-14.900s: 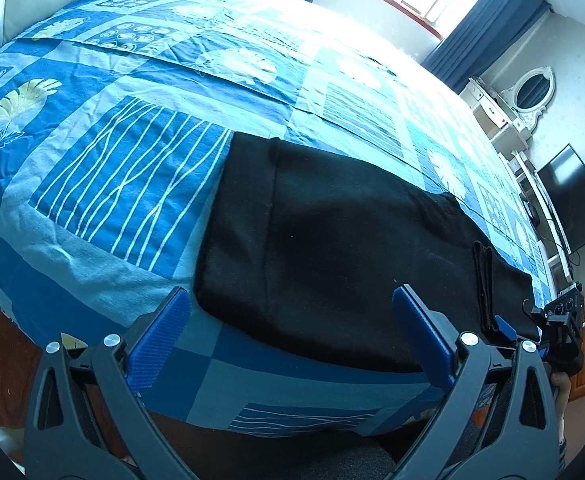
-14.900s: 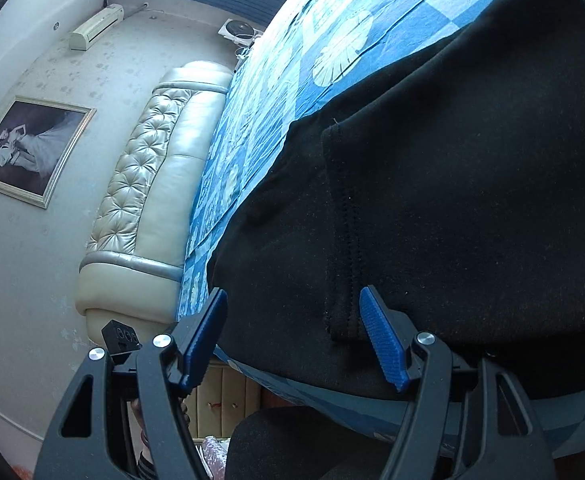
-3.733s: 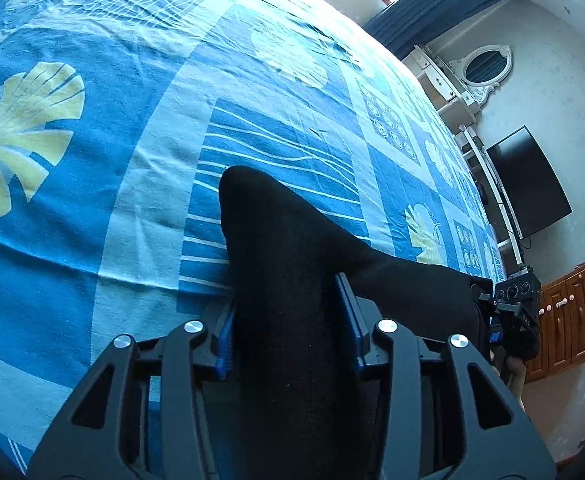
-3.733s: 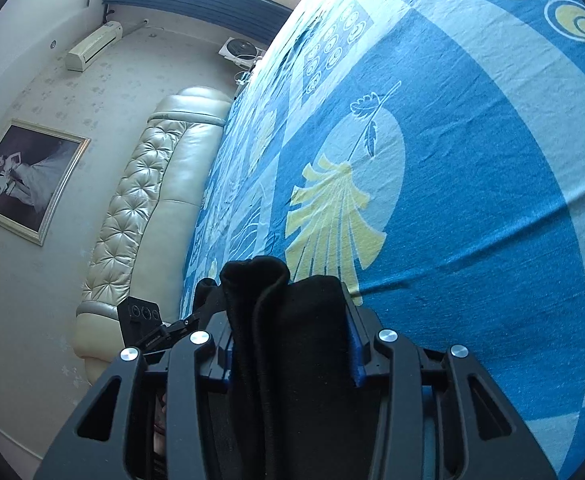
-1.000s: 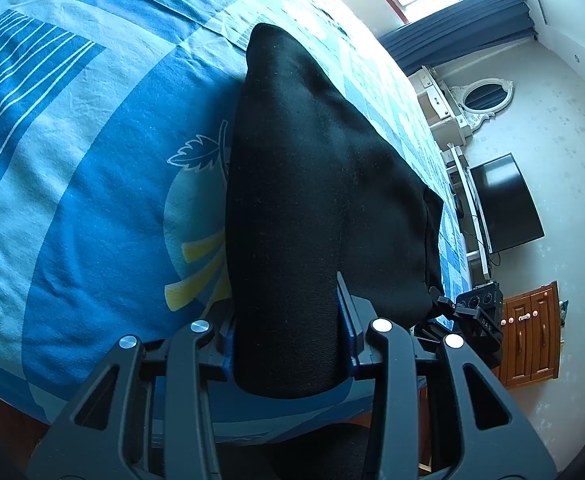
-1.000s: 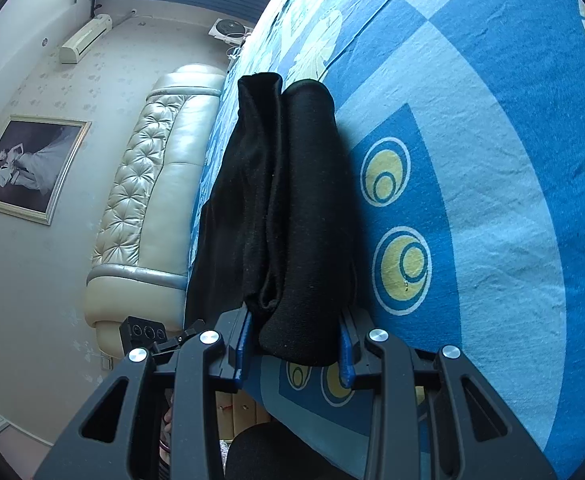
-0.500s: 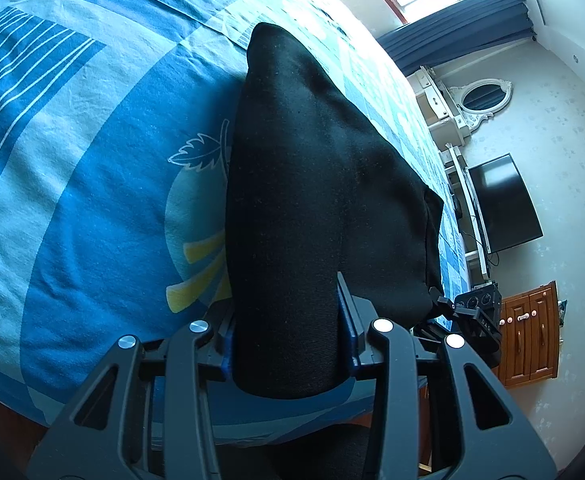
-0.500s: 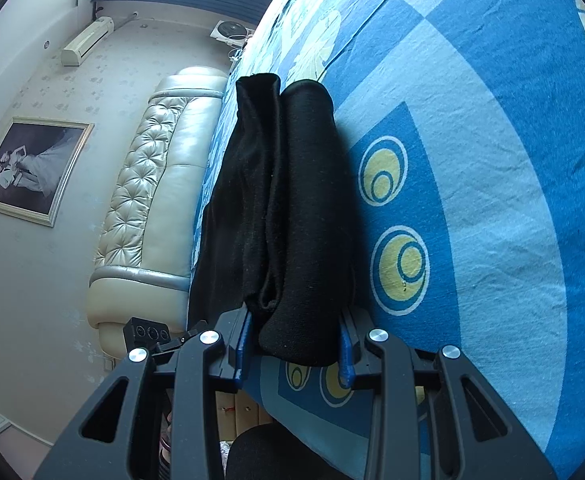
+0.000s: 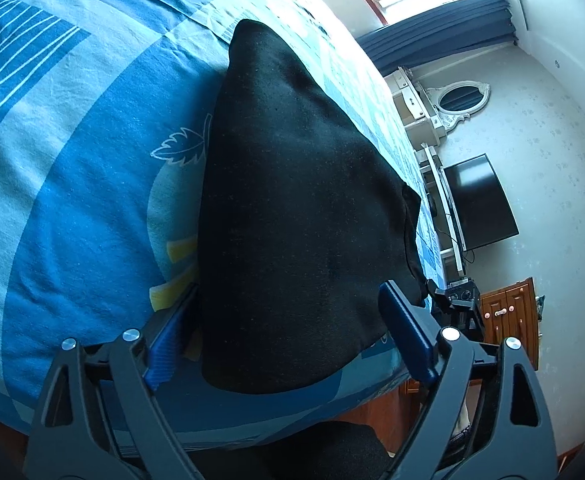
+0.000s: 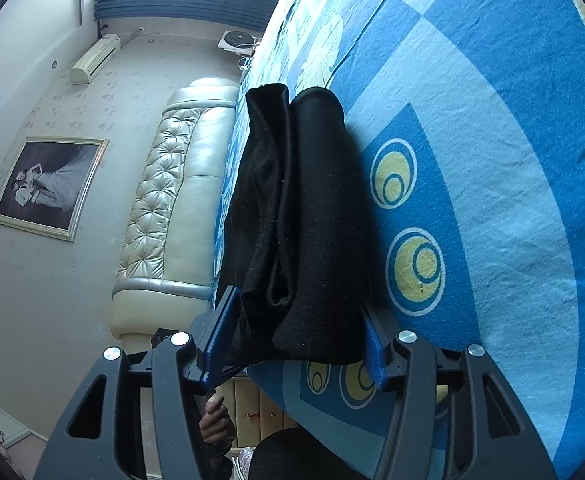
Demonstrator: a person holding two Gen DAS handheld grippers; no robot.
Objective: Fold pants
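Lying folded on bed (image 9: 72, 200), black pants (image 9: 292, 220)

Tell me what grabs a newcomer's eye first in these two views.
A folded bundle of black fabric pants dominates, lying near the edge of the bed's blue patchwork bedspread. The left hand-held gripper and the right hand-held gripper straddle its near ends, their jaws opening off the cloth.

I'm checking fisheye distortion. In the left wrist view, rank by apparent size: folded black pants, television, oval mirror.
1. folded black pants, though nearness to the camera inflates them
2. television
3. oval mirror
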